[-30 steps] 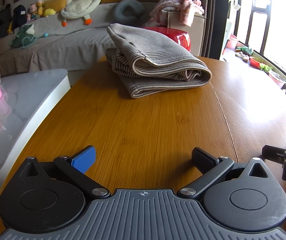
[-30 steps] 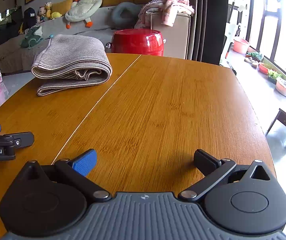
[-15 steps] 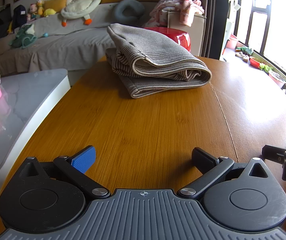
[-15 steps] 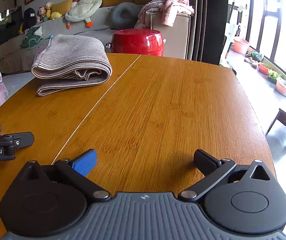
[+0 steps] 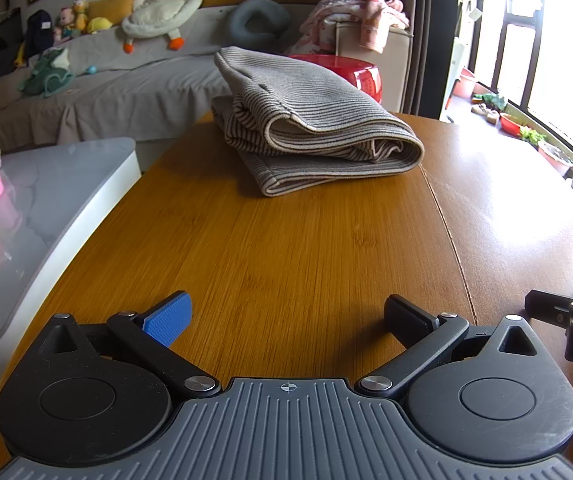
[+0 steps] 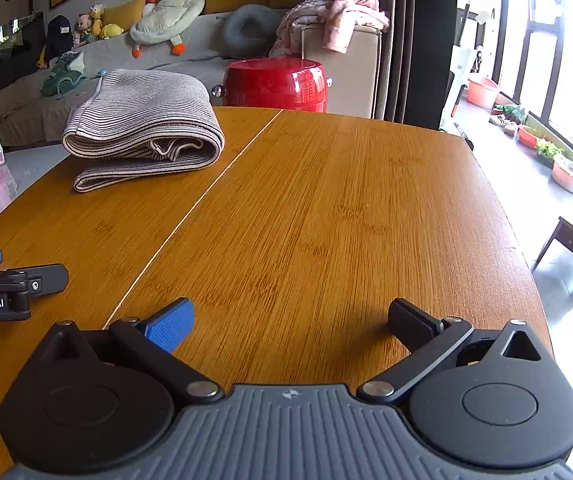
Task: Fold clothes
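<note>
Nothing has moved this past second: your left gripper (image 5: 286, 312) and right gripper (image 6: 290, 318) stay wide open, empty, well short of the folded garment (image 5: 310, 120); folding looks done.

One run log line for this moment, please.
left claw open | right claw open | striped garment folded on table

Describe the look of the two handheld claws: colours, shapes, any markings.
Both look alike. The left claw and right claw each have a ribbed grey body with a small crosshair mark, two round black discs, black linkage arms with silver rivets, one blue textured finger pad and one black. The left claw's side reads "Robot.AI" in the right wrist view. No cables or sleeves show.
</note>
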